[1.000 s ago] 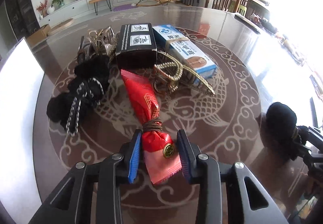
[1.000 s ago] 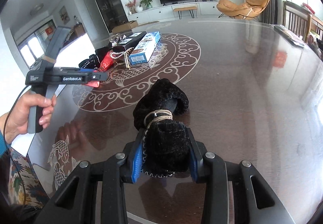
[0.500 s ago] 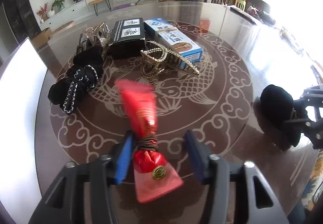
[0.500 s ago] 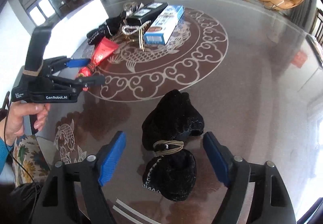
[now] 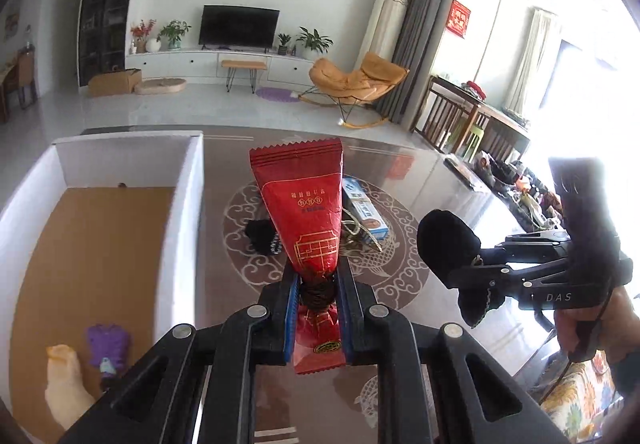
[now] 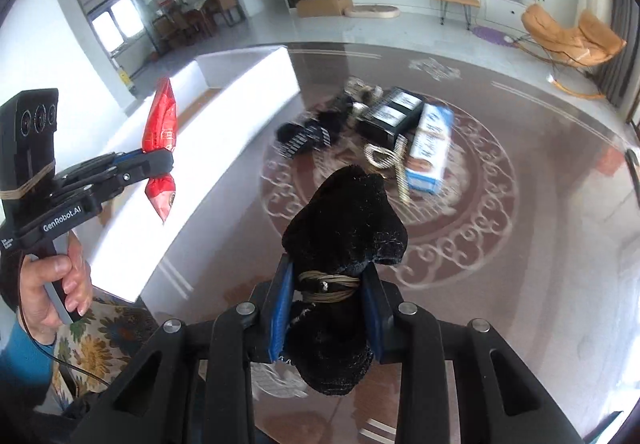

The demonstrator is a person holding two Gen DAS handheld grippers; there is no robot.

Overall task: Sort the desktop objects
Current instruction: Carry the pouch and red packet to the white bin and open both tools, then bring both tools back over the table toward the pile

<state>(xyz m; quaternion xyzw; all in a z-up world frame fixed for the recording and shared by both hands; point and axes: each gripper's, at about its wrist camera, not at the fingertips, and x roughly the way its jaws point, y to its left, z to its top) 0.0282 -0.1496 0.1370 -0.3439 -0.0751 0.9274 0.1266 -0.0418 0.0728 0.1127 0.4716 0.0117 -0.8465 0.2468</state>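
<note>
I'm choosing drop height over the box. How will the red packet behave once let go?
The red packet stands upright above the left gripper, pinched at its tied waist, so it seems fairly stiff and light. Released, it would probably topple and land flat in the white box. Its foil looks glossy, possibly slippery.

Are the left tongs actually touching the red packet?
Touching. Left wrist view: left tongs clamp the red packet at its tied neck, lifted off the table.

Open box (image 5: 188, 203) on the left edge of the surface (image 5: 420, 179), two small items (image 5: 106, 350) inside it, carton (image 5: 366, 213) and clutter at the surface's centre
</note>
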